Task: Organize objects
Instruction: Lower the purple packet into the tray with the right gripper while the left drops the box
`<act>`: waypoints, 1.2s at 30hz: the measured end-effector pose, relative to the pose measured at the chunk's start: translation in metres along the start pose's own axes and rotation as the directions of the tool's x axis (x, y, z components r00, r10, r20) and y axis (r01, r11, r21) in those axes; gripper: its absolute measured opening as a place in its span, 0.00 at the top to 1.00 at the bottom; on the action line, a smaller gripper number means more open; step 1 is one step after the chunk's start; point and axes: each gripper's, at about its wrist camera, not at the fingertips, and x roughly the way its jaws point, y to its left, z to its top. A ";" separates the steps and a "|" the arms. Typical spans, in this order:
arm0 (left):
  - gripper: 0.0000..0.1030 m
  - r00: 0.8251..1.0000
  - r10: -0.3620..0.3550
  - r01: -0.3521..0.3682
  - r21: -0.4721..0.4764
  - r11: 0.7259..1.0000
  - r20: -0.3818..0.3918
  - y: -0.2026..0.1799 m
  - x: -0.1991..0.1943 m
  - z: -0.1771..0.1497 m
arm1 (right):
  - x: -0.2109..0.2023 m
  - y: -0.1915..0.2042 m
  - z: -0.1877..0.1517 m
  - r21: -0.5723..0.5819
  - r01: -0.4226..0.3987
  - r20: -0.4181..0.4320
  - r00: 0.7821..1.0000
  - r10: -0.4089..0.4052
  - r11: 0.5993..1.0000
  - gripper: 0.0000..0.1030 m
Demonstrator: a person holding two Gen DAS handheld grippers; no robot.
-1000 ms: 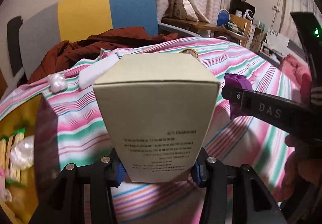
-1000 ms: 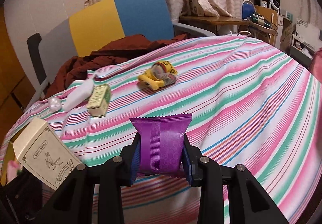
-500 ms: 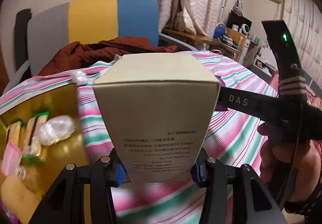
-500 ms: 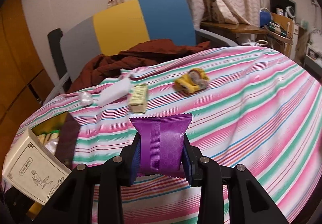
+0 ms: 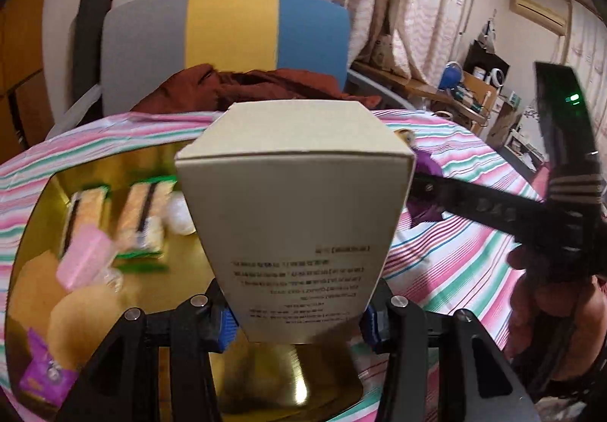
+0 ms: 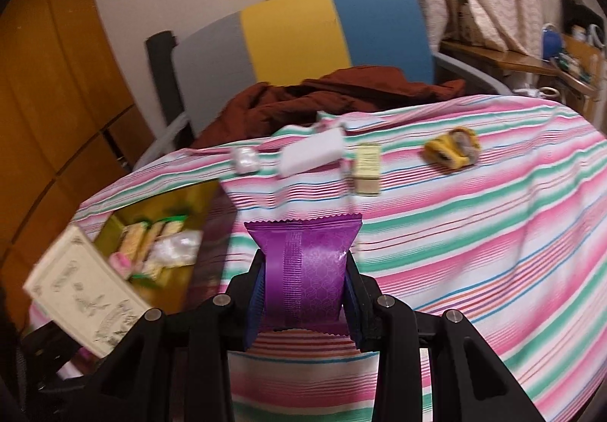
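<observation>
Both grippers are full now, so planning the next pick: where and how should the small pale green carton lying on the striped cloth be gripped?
Grip the small pale green carton across its two long side faces, coming down from above. It lies flat with those sides parallel. The white flat packet lies near its left side, so jaw room there looks tight.

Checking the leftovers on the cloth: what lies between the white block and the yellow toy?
In the right wrist view, a small cream carton lies on the striped cloth between the white block and the yellow toy, nearer the block.

The right gripper (image 6: 303, 293) clamps a purple packet (image 6: 303, 266) between its fingers (image 6: 255, 298) above the striped tablecloth (image 6: 474, 232).
</observation>
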 end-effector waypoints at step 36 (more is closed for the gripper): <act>0.29 0.992 0.097 -0.121 -0.405 0.906 -0.079 0.118 -0.009 0.007 | 0.021 0.074 -0.018 -0.057 -0.188 -0.110 0.977 0.181 0.981 0.44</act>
